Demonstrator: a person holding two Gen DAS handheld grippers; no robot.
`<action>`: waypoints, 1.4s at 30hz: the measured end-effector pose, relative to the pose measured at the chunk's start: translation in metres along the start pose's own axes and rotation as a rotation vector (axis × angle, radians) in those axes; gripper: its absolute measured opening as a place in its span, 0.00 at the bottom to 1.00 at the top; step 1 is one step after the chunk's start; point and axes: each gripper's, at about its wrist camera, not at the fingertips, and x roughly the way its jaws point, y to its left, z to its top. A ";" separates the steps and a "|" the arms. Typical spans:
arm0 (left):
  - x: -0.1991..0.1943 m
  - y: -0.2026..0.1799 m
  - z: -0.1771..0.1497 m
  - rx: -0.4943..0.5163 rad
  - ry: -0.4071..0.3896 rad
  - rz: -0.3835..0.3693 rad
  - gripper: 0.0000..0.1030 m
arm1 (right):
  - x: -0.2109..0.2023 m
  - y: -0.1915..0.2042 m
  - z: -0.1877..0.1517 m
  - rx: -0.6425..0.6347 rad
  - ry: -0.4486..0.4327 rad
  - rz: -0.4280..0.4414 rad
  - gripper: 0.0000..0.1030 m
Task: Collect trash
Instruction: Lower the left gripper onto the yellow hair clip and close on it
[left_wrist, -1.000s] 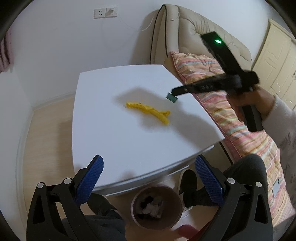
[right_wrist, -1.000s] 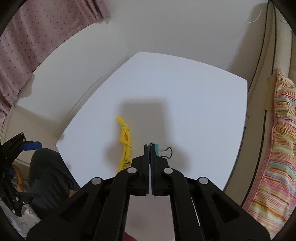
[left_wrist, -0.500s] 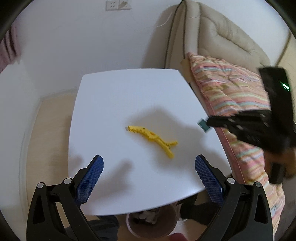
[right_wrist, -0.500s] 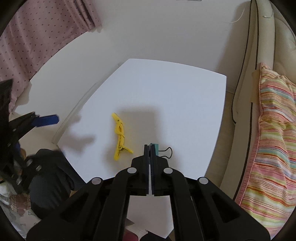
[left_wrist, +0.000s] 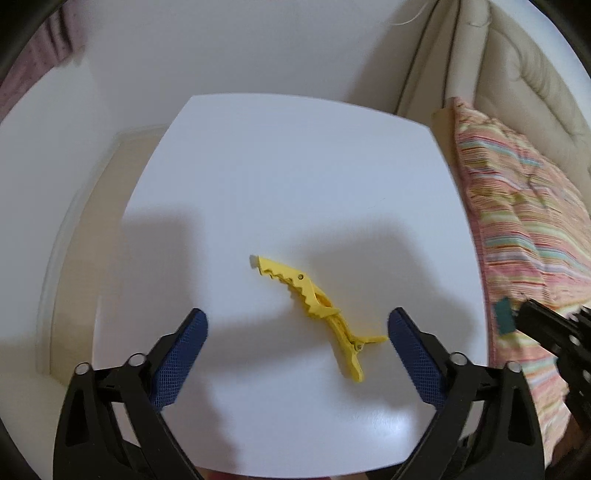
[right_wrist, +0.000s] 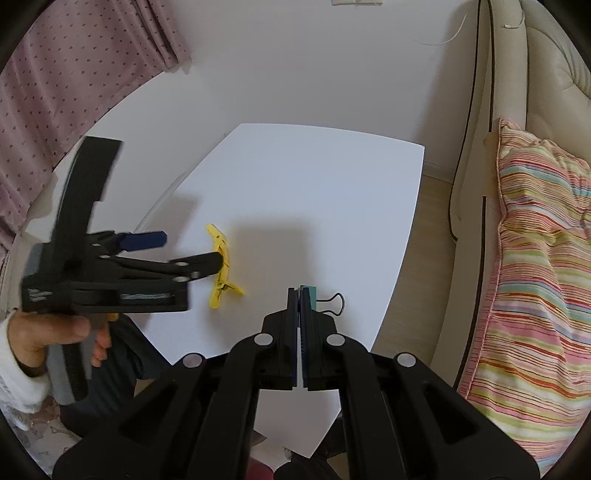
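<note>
A yellow hair clip (left_wrist: 317, 314) lies on the white table (left_wrist: 277, 166). My left gripper (left_wrist: 295, 332) hangs over it pointing steeply down. Its jaws are closing, with the clip's tail end between the blue pads (left_wrist: 415, 362) and neither pad pressing on it. In the right wrist view the left gripper (right_wrist: 184, 251) stands in front of the yellow hair clip (right_wrist: 221, 273). My right gripper (right_wrist: 299, 295) is shut on a teal binder clip (right_wrist: 309, 295), held above the table (right_wrist: 332, 184) near its right edge. The binder clip (left_wrist: 504, 315) also shows at the right of the left wrist view.
A beige sofa (right_wrist: 535, 74) with a striped cushion (right_wrist: 535, 258) stands right of the table. A pink dotted curtain (right_wrist: 55, 92) hangs at the left. A person's hand (right_wrist: 55, 332) in a white sleeve holds the left gripper. White wall lies behind.
The left gripper swung in over the table and down toward the yellow clip; the bin under the table edge dropped out of view. The right gripper drew back toward the table's right edge, still holding the binder clip.
</note>
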 end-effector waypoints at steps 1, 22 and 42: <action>0.002 -0.002 -0.001 -0.008 0.005 0.016 0.77 | -0.001 -0.001 -0.001 0.001 0.000 0.000 0.01; 0.014 -0.001 -0.001 0.155 -0.021 0.008 0.13 | 0.008 0.011 0.000 -0.018 0.006 0.020 0.01; -0.075 0.040 -0.053 0.421 -0.202 -0.183 0.12 | -0.022 0.078 -0.017 -0.121 -0.061 0.030 0.01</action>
